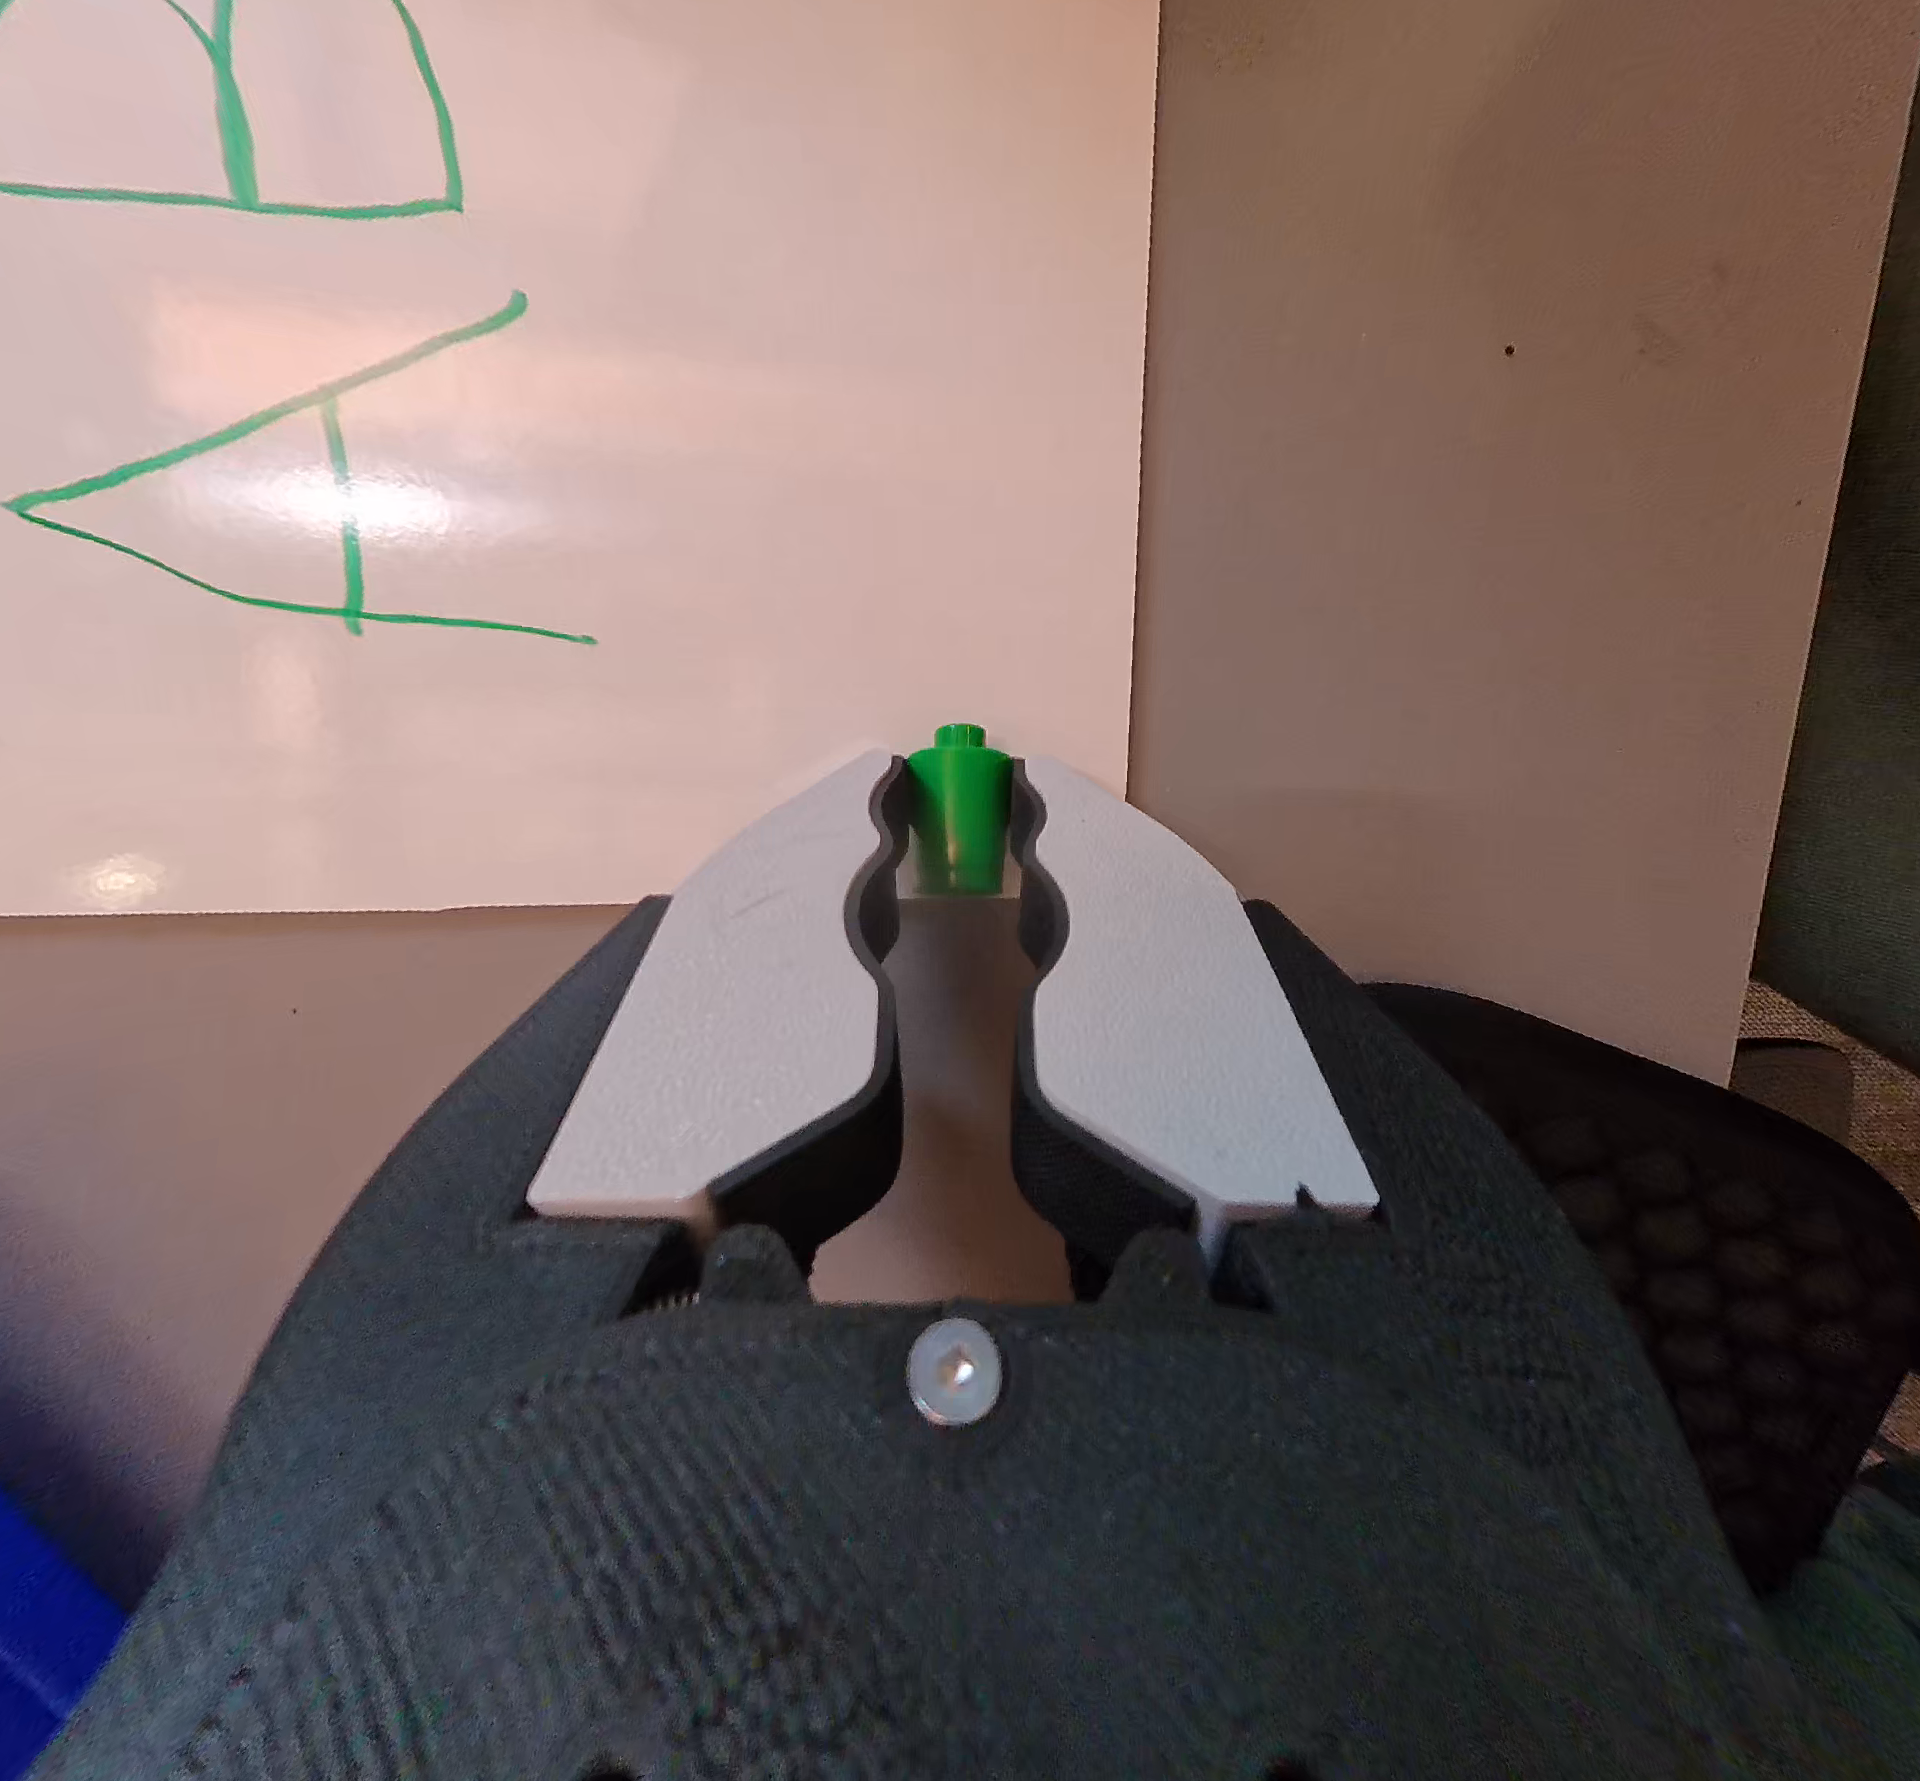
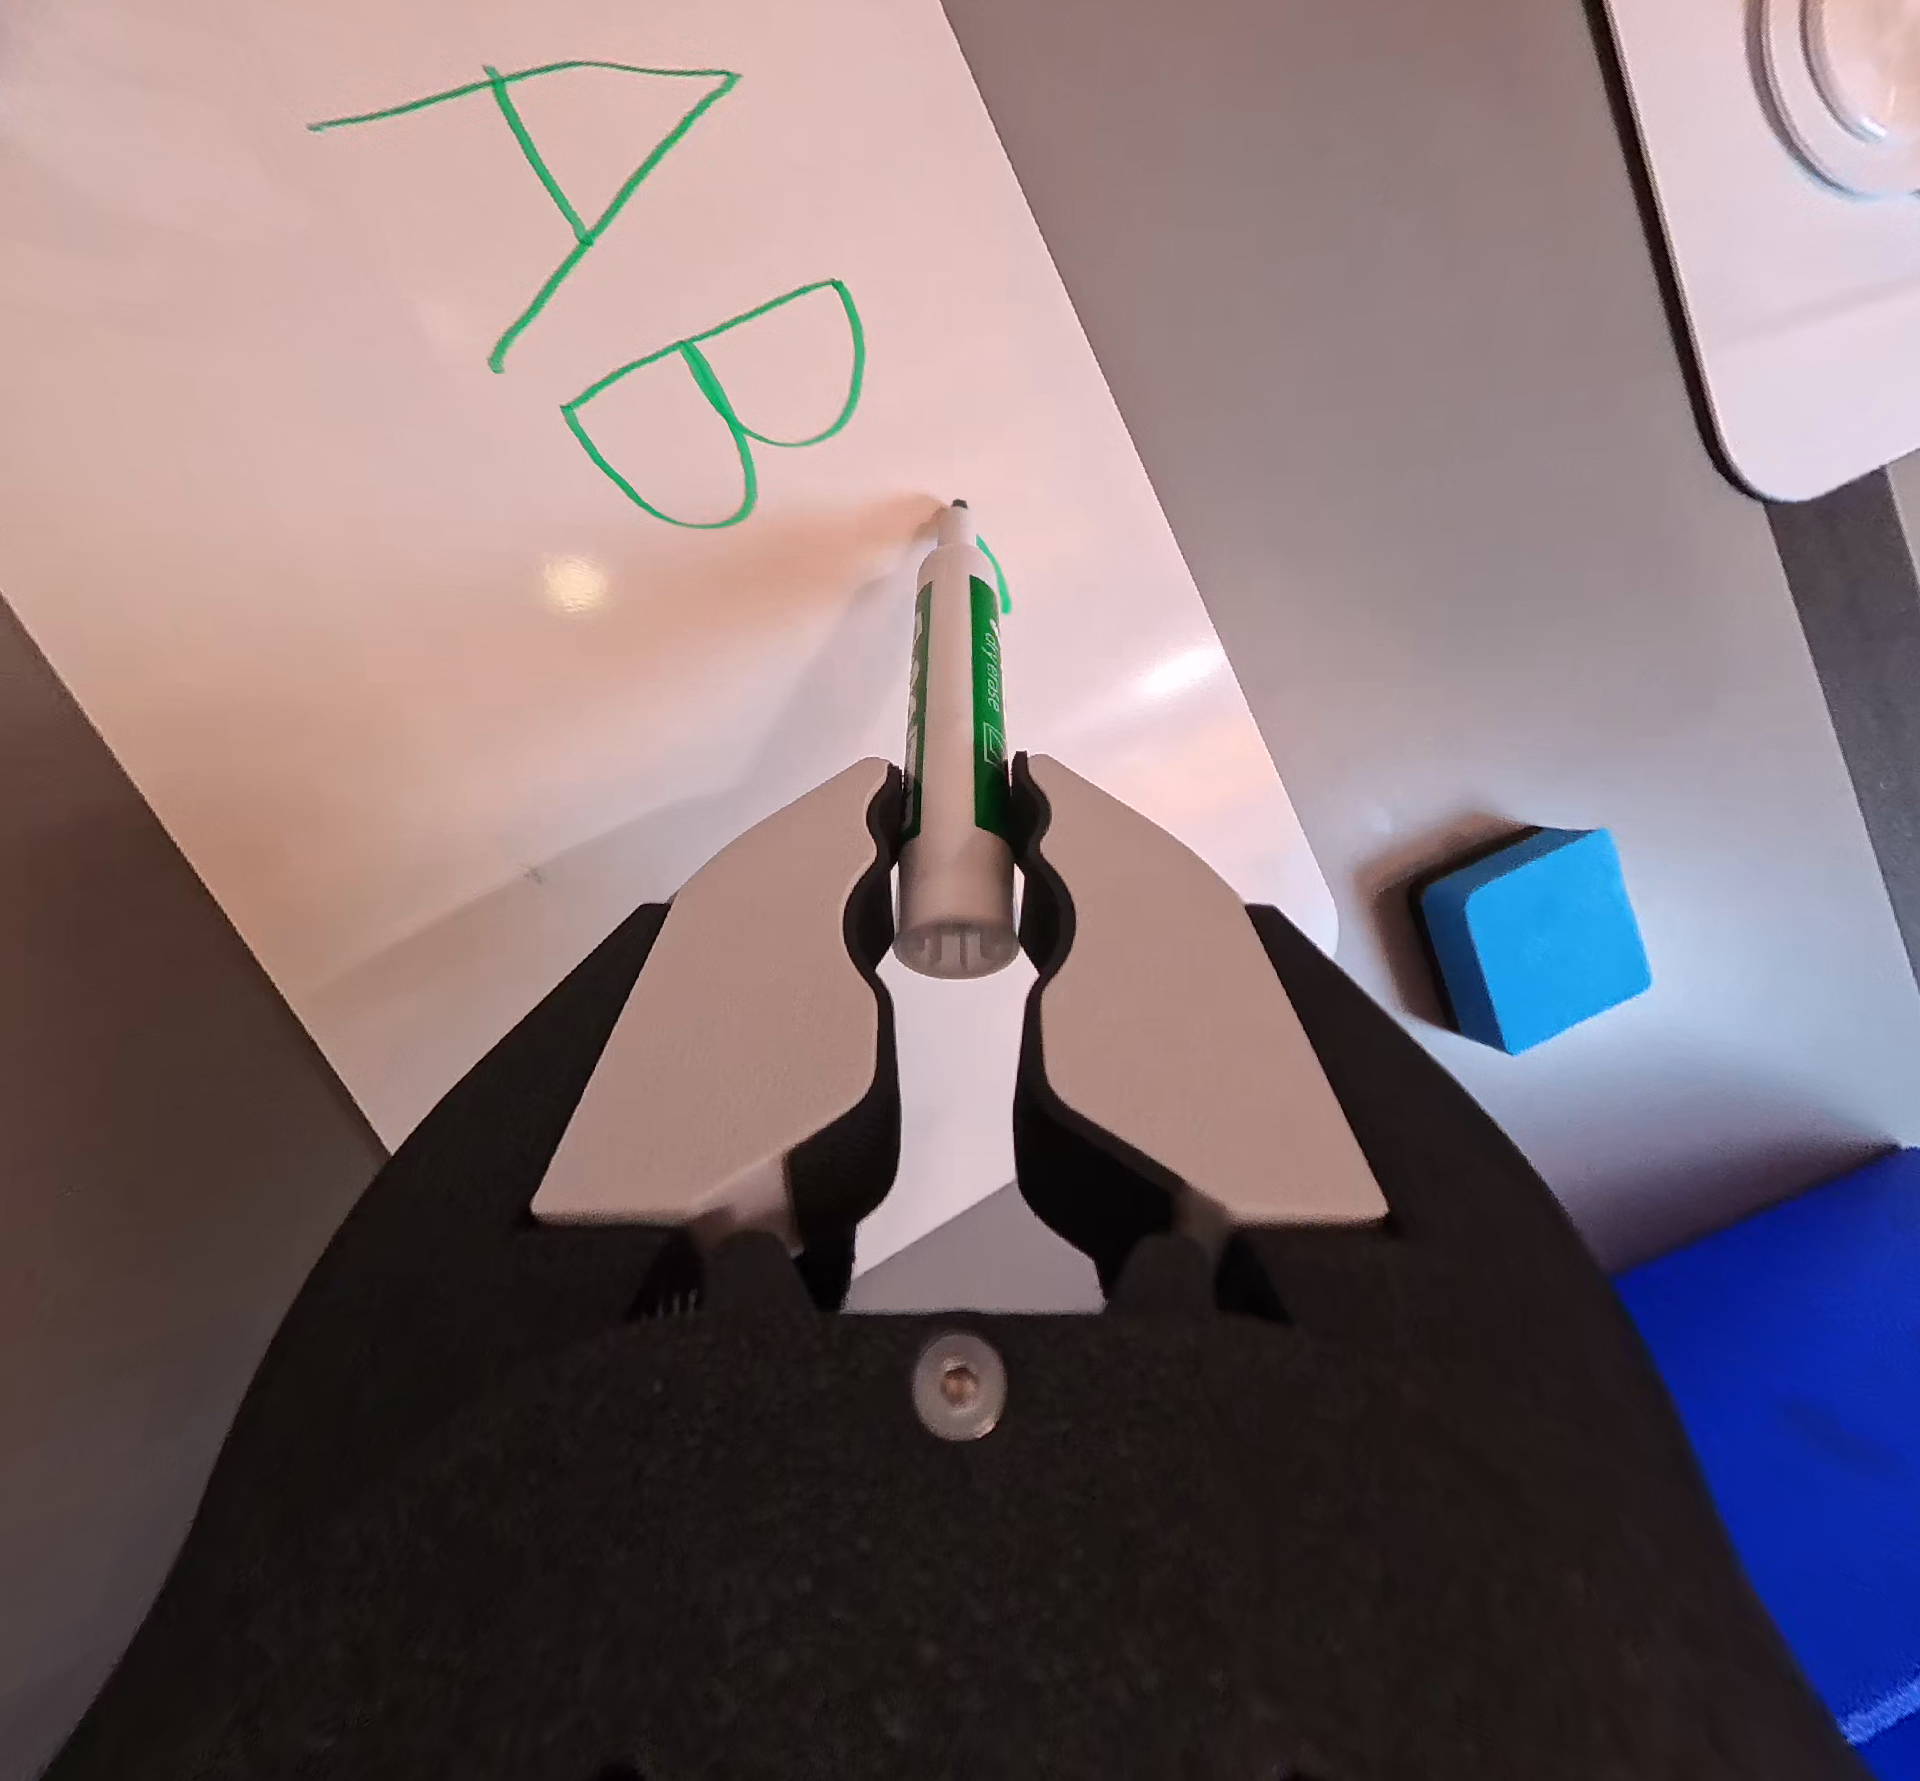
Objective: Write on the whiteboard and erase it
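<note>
A green dry-erase marker is pinched between the fingers of the right gripper, its tip pressed to the whiteboard just beyond the green strokes already drawn there, with a short fresh stroke showing beside the barrel. The marker's green cap is clamped at the fingertips of the left gripper, held off past the whiteboard's corner, over bare worktop. Risk is judged to lie mainly in the grasp: the barrel is caught only near its rear end, so pressure at the tip could lever the marker sideways or push it back through the fingers, leaving a wobbling or broken line. A steeper tilt could lift the tip clear and skip ink; too much force could slide the whiteboard, which lies loose and flat on the worktop as far as can be told. The cap, held only by a narrow section, could also slip while attention is on the writing. The blue eraser rests on the worktop just off the whiteboard's rounded corner, untouched, so erasing is not yet begun. The whiteboard is glossy, with lamp glare reflected; the worktop is matte grey-beige. Farther from the whiteboard a pale panel with a clear suction cup, a dark mesh chair and blue fabric are seen.
</note>
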Tool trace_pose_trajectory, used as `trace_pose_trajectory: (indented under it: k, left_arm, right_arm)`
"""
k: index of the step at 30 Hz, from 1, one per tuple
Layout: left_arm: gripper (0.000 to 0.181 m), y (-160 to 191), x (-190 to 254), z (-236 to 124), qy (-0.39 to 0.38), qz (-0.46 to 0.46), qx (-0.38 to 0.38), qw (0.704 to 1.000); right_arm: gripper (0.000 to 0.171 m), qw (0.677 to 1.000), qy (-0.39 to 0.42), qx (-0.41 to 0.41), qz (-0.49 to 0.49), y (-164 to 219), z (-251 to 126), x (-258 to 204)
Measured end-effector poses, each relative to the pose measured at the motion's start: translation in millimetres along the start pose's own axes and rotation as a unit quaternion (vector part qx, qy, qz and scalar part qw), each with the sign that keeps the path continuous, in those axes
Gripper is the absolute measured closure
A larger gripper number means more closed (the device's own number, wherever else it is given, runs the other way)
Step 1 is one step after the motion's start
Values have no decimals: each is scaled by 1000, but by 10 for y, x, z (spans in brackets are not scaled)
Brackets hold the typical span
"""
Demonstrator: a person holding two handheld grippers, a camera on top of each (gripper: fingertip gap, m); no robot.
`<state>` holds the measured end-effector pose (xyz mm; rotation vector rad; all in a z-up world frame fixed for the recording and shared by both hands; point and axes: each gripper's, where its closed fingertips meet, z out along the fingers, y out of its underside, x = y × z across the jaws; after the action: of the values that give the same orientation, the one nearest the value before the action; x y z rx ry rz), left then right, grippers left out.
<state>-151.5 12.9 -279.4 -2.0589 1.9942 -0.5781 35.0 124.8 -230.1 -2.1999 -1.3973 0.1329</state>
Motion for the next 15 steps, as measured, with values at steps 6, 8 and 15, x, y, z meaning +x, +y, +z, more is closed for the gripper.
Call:
trace_pose_trajectory:
  k: [6, 8, 15]
  left_arm:
    - [162, 0, -1, -1, 0, 0, 0, 1000]
    - [162, 1, -2, -2, -1, 0, 0, 1000]
    - [162, 1, -3, -3, -2, 0, -1, 1000]
  right_arm:
    - [151, 1000, -17, 6, -13, -63, -11, -161]
    - [151, 1000, -22, 7, -19, -64, -28, -232]
    - [151, 999, -35, 7, -36, 18, -146, -487]
